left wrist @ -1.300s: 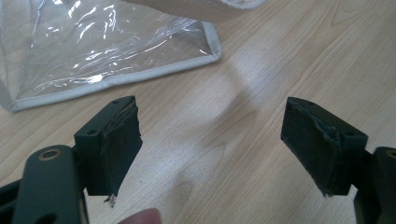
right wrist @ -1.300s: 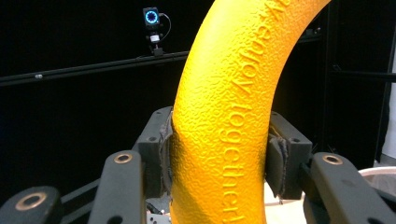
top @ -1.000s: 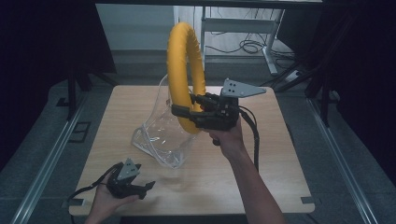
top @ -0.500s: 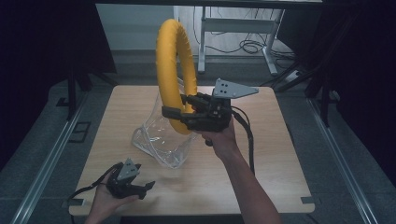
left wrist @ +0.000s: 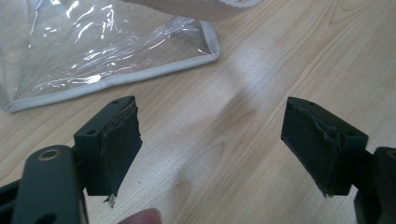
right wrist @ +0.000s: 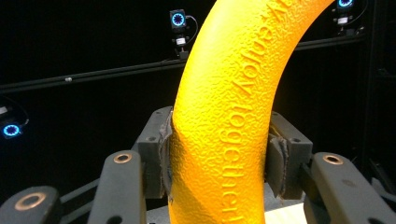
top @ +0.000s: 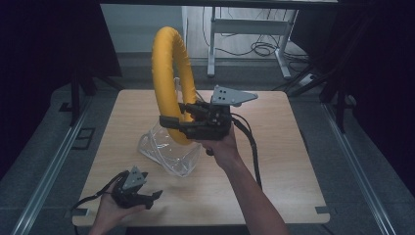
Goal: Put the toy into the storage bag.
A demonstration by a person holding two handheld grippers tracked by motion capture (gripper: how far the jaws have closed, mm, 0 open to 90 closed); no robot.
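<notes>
A large yellow foam ring [top: 169,78] stands upright in the air above the table, with my right gripper [top: 178,125] shut on its lower part. In the right gripper view the jaws squeeze the ring [right wrist: 233,116] from both sides, and raised lettering runs along it. A clear plastic bag [top: 166,149] with a pale trim lies on the wooden table [top: 274,166] just below the ring. My left gripper [top: 147,197] rests open near the table's front left corner, with nothing between its pads [left wrist: 116,140]. The bag [left wrist: 93,56] lies just ahead of it.
Dark curtains surround the table. A white desk frame [top: 244,29] and cables stand on the floor behind it. Metal rails [top: 49,161] run along the floor at both sides. Small cameras with blue lights [right wrist: 177,21] hang on the dark wall.
My right gripper has carried the yellow ring a little to the left and slightly lower, toward the bag. The left gripper has stayed in place.
</notes>
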